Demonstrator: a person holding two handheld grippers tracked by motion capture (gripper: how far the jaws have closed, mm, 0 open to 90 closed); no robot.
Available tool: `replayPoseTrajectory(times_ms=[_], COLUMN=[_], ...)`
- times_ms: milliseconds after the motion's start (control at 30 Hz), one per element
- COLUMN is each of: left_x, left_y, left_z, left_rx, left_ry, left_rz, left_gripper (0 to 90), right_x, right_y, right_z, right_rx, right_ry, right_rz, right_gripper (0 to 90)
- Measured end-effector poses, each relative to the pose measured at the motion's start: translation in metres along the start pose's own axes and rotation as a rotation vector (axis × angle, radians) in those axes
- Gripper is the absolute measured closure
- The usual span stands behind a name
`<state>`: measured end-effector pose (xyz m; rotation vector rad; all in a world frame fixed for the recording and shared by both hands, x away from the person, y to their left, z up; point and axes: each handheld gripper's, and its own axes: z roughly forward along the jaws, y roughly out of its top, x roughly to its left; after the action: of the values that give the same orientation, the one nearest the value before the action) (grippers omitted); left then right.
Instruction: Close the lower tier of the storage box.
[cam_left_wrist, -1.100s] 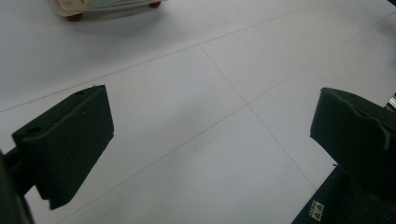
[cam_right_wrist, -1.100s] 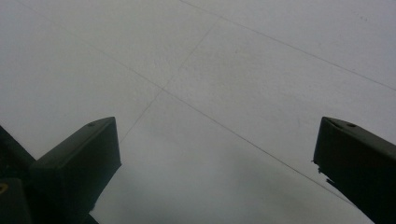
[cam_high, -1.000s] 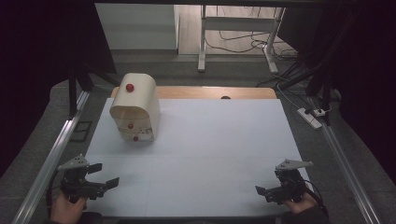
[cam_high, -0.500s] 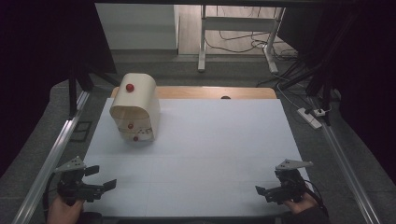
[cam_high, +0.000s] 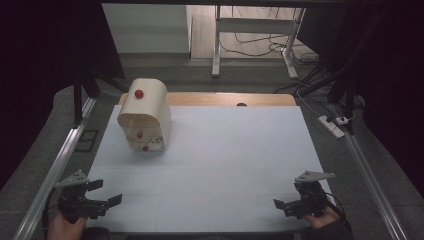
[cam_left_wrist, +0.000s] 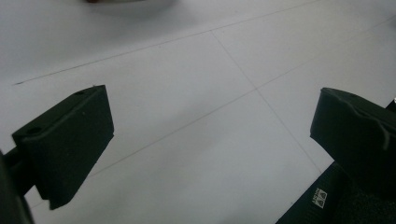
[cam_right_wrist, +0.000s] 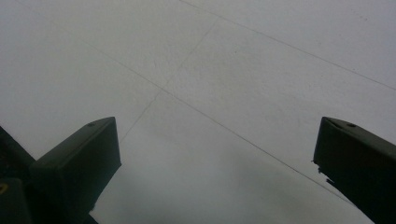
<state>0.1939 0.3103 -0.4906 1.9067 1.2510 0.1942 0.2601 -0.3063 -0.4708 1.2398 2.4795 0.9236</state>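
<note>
Bench (cam_high: 220, 165) condition in the high view: a white sheet covers it, and one cream rounded box (cam_high: 145, 121) with red knobs stands at the far left. The left gripper (cam_high: 102, 193) rests at the near-left corner, the right gripper (cam_high: 281, 204) at the near-right corner, each held in a hand at the bottom edge. The box lies well ahead of the left jaws and slightly to their inner side; it lies far ahead of the right jaws and well across to their left. Judged step: approach to the box. Recommended practice is a level, straight advance by the left gripper, with jaws kept wide until they flank the box wall or a knob. Open sheet lies between both grippers and the box, with nothing in the path. Hazards: the sheet's left edge and a metal rail (cam_high: 55, 172) run just outside the left jaws; the near edge sits directly under both grippers.

Left gripper view: jaws stand spread wide, nothing between them, bare sheet with faint grid lines ahead. A blurred pale shape at the top edge may be the box; I cannot tell.

Right gripper view: jaws likewise spread wide and empty, over plain sheet with crossing lines. No obstruction ahead of them.
</note>
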Motion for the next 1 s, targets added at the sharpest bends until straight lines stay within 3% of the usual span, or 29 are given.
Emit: replayPoseTrajectory(times_ms=[1000], left_x=[0.005], left_y=[-0.013], left_z=[-0.014], left_rx=[-0.012], left_ry=[0.030], left_rz=[-0.034], left_gripper=[0.0], right_x=[0.000], right_y=[0.000], right_z=[0.000], right_rx=[-0.001], right_ry=[-0.001], right_rz=[0.001], right_gripper=[0.0])
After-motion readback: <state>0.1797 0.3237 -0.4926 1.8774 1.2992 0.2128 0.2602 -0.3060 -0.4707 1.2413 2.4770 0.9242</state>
